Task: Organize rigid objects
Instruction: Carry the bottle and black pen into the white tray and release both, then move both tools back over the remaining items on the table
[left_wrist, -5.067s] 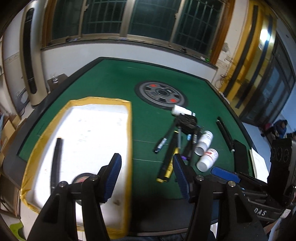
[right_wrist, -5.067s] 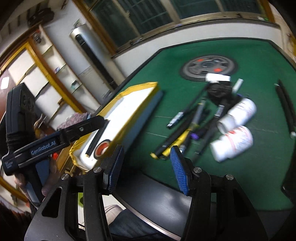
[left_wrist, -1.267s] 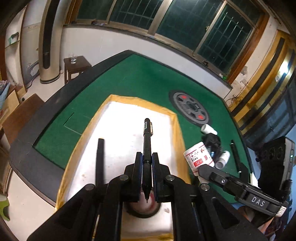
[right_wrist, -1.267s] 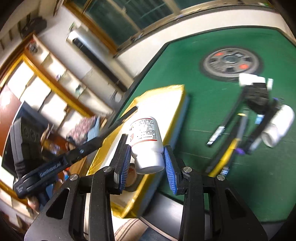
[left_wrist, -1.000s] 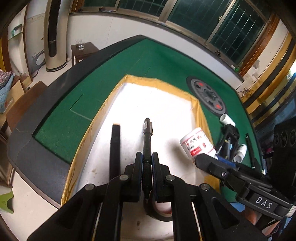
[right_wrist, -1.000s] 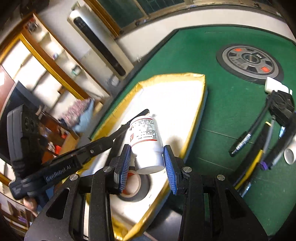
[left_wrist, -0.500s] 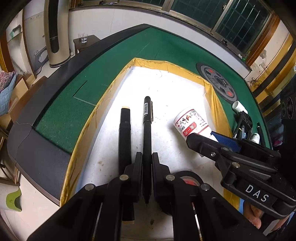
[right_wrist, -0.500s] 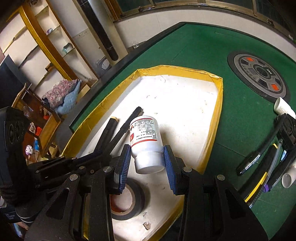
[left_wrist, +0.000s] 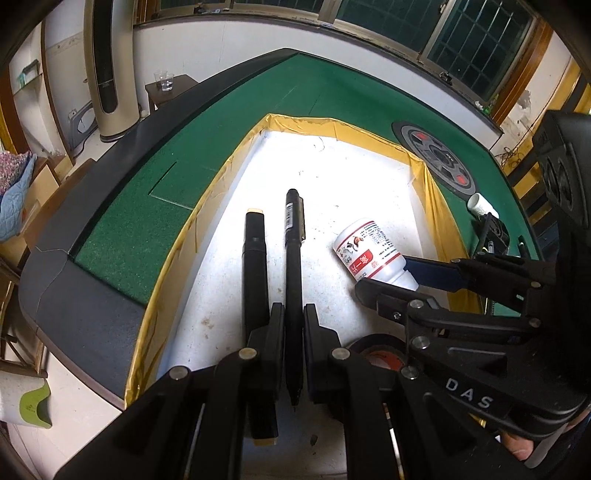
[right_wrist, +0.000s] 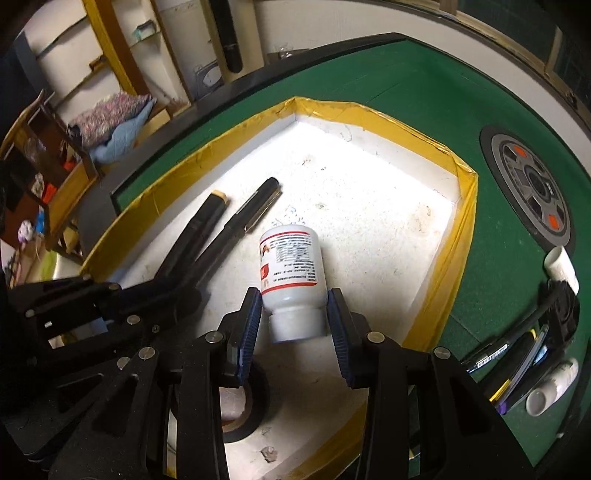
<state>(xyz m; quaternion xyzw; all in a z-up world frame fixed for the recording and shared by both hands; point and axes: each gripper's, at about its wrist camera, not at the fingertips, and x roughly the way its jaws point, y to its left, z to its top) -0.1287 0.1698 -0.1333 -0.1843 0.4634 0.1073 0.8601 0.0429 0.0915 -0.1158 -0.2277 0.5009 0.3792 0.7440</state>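
white pill bottle (right_wrist: 291, 273) with red-banded label, lying cap toward me in the yellow-taped white tray (right_wrist: 458, 229), my right hand-held gripper (right_wrist: 293, 325) easing open around it, left hand-held gripper (left_wrist: 293, 325) clamped on a black pen (left_wrist: 293, 258), beside a black marker (left_wrist: 255, 258)

left gripper (left_wrist: 293, 325): clamped on black pen (left_wrist: 293, 236)
marker (left_wrist: 255, 258): just left of claw
bottle (left_wrist: 373, 254): right of claw

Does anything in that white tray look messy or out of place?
A little. The white bottle lies on its side in the tray, not upright, and a small crumb of debris sits near the roll of black tape. The two pens lie neatly side by side.
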